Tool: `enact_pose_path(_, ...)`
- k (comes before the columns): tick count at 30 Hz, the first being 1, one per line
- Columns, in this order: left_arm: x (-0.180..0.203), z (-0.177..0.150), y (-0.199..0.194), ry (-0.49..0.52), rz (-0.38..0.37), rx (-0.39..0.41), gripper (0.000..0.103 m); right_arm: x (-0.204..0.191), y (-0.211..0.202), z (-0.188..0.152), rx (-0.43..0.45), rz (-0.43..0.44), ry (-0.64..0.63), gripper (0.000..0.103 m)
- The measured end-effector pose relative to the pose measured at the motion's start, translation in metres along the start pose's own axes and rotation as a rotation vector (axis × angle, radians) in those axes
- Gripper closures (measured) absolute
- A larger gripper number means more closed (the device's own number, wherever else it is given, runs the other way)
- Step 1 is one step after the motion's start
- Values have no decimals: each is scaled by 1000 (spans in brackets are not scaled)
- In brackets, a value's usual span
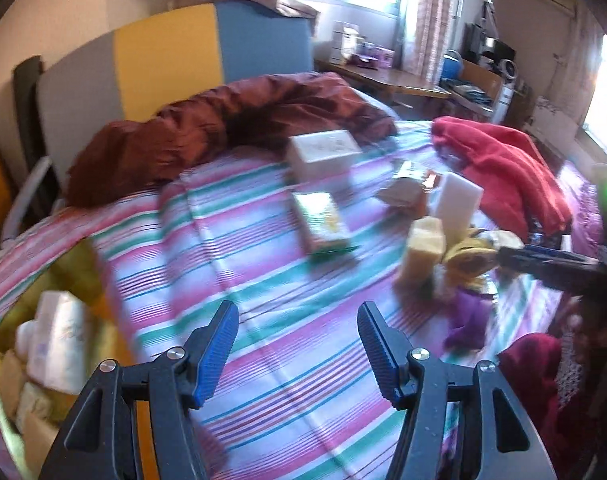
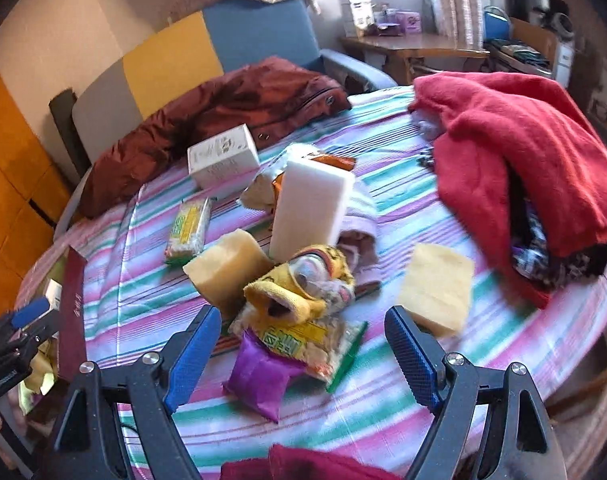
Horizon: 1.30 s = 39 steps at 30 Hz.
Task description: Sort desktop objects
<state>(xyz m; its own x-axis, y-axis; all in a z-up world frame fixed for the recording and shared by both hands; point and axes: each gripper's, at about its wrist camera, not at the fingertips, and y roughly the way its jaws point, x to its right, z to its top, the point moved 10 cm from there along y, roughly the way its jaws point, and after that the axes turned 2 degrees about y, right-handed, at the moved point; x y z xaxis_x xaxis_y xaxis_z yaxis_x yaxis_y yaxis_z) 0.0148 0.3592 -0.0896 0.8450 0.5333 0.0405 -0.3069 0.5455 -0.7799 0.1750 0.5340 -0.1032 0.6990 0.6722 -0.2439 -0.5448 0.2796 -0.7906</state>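
Both claws are hanging released over the striped bed [image 2: 151,280], gripping nothing. The right claw [image 2: 299,354] is hovering above a purple packet [image 2: 259,380] in the clutter beside a white block [image 2: 309,210] and yellow sponge [image 2: 437,290], while the left claw [image 1: 299,354] is hovering over bare sheet near a box [image 1: 323,152].

Blur, cropping and overlap on the striped bed

The left wrist view is motion-smeared, so print on the white box [image 1: 322,151] and the green snack packet [image 1: 322,222] cannot be read. The gold-lined box [image 1: 7,412] is cut by the left edge, its contents a pale blur. In the right wrist view, the white foam block [image 2: 309,206] hides part of the crumpled wrapper [image 2: 259,190] behind it, the maroon cloth [image 2: 299,465] runs off the bottom edge, and the red sweater [image 2: 515,148] covers most of a dark patterned garment [image 2: 537,252].
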Motion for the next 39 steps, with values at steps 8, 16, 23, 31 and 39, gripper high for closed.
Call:
enact_pose_path(8,46,13,36,53,-124,-38,40,3,46,4,-62,-20,-59,20)
enact_pose_path(16,83,29,65,148,-200,-41,40,-2,57,1,-88,-9,-103,45)
enact_pose_path(23,106,31,87,203,-245,-67,40,-3,53,4,-66,-6,-104,64)
enact_pose_path(31,116,30,120,203,-272,-121,61,-7,44,10,-24,10,-110,69)
enact_pose_path(39,107,32,110,144,-294,-79,69,-9,41,13,-2,12,-129,69)
